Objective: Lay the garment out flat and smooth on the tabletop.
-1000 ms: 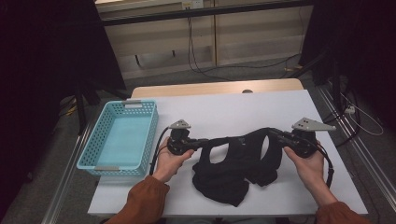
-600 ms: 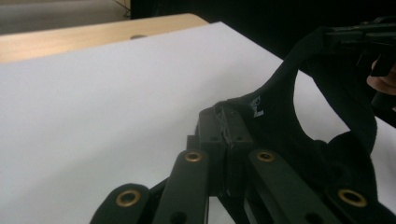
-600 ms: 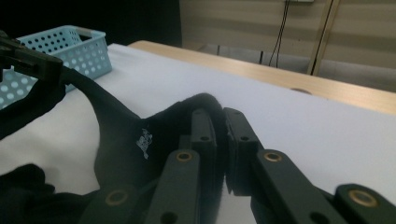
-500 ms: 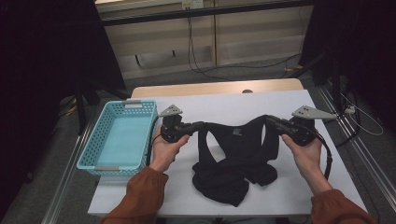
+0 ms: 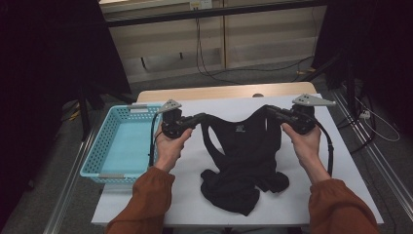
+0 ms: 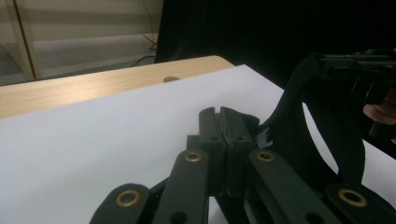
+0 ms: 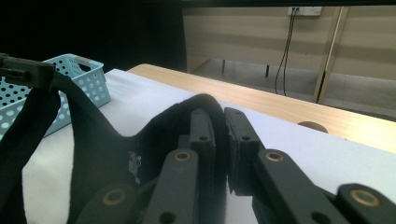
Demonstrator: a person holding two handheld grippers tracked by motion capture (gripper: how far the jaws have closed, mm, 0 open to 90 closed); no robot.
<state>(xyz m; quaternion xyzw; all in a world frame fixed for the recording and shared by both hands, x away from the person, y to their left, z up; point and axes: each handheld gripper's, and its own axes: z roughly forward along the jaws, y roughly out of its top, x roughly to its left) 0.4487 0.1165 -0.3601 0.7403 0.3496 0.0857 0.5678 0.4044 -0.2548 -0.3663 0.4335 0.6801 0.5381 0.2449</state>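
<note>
The blue basket at the tabletop's left has nothing in it. The black tank top hangs neck-up, hem bunched on the tabletop, each strap pinched by left gripper and right gripper fingers.

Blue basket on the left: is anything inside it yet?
The blue basket looks empty in the high view; its bare floor shows. The black tank top hangs outside it, held between the left tool and right tool. The near inside wall is hidden.
</note>
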